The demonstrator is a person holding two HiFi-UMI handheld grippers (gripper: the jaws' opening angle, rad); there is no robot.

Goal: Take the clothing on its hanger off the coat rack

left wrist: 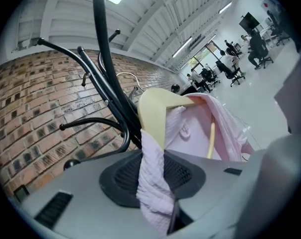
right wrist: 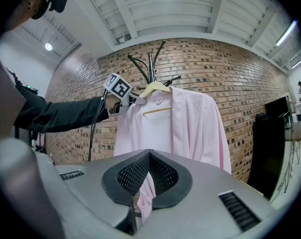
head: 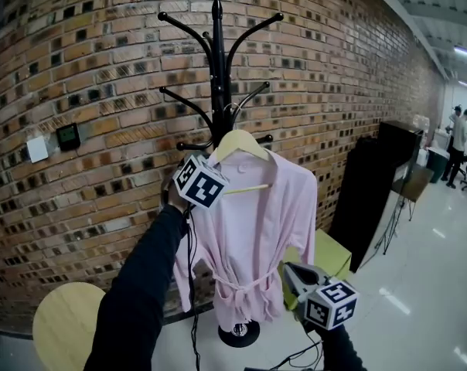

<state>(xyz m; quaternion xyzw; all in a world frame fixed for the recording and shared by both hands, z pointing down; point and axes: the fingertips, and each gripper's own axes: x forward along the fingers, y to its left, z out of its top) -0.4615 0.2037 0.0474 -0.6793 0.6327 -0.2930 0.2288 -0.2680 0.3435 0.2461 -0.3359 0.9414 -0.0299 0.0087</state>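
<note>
A pink robe (head: pixel 253 230) hangs on a pale wooden hanger (head: pixel 239 141) from a black coat rack (head: pixel 217 83) against the brick wall. The hanger's wire hook (left wrist: pixel 124 76) sits beside a rack arm. My left gripper (head: pixel 210 165) is up at the robe's left shoulder, shut on the pink fabric (left wrist: pixel 153 183) just below the hanger's end (left wrist: pixel 155 116). My right gripper (head: pixel 288 270) is low at the robe's right side, shut on a fold of the robe (right wrist: pixel 143 200). In the right gripper view the whole robe (right wrist: pixel 180 128) and the left gripper's marker cube (right wrist: pixel 118 87) show.
The rack's round base (head: pixel 239 334) stands on the floor with cables near it. A round wooden stool (head: pixel 63 323) is at lower left, a yellow-green box (head: pixel 330 255) and a black cabinet (head: pixel 373 195) at the right. People (head: pixel 456 141) stand far off right.
</note>
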